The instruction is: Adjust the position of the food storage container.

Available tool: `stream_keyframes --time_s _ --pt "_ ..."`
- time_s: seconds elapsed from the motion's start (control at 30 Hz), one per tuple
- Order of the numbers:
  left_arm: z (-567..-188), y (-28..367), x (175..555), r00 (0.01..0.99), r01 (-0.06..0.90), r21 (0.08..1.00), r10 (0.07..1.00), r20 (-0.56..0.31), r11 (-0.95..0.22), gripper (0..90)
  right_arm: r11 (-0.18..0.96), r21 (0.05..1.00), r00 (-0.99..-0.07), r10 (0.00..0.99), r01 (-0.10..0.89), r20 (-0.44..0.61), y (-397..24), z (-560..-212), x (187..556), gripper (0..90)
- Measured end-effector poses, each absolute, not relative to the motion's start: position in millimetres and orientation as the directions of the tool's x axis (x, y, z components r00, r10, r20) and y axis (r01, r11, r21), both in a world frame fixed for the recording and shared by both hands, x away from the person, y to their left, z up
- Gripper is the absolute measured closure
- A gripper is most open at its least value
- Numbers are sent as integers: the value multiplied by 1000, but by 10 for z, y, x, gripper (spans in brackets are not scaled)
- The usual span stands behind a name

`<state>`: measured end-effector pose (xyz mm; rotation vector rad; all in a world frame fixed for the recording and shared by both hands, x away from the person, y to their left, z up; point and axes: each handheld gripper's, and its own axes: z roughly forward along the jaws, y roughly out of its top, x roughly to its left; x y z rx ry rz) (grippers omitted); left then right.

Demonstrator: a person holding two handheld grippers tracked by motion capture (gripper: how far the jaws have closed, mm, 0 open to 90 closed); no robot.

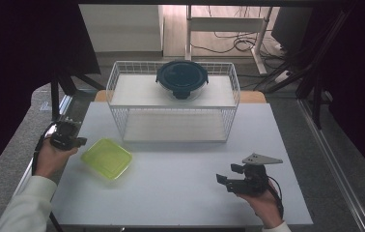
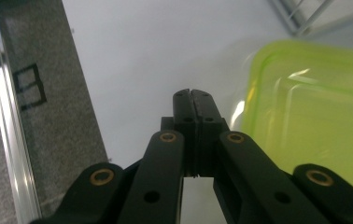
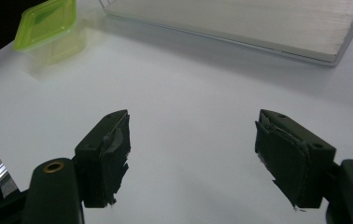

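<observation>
Left hand-held gripper [image 1: 78, 141] sits at the left edge of the bench [image 1: 180, 193], and its two black jaws are pressed tight together with nothing between them. No thing is held. The green box [image 1: 106, 158] lies flat on the bench just beside this hand-held gripper, on the side toward the middle of the bench. In the left gripper view the green box [image 2: 314, 116] is right next to the closed jaws, near but not touching.

I think the step in hand is getting ready to grab the green box. For the next move, the jaws need to spread apart, then slide over the near rim of the box, one jaw above and one below, and squeeze.

Past the box, farther from both hand-held grippers, stands a white wire rack [image 1: 173, 99] with a dark round lid [image 1: 182, 77] on its top shelf.

Right hand-held gripper [image 1: 224, 181] rests low over the bench, well apart from the box. Its jaws are spread wide with only bare bench between them.
</observation>
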<state>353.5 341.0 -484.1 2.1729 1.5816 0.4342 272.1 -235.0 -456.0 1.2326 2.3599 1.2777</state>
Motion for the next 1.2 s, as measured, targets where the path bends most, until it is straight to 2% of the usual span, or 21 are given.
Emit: stream_keyframes --time_s 0.33,0.57,1.2 --pt "-4938 3374 3441 358 845 425 934 6 -326 900 285 763 -636 744 581 206 -2332 -4561 2719 263" --pt "-4918 3254 3376 392 845 402 920 -20 -352 900 278 764 -630 748 582 208 -2345 -4558 2720 264" --pt "-4935 2856 3021 454 836 399 884 -113 -378 900 264 765 -625 748 587 221 -2352 -4548 2721 264"
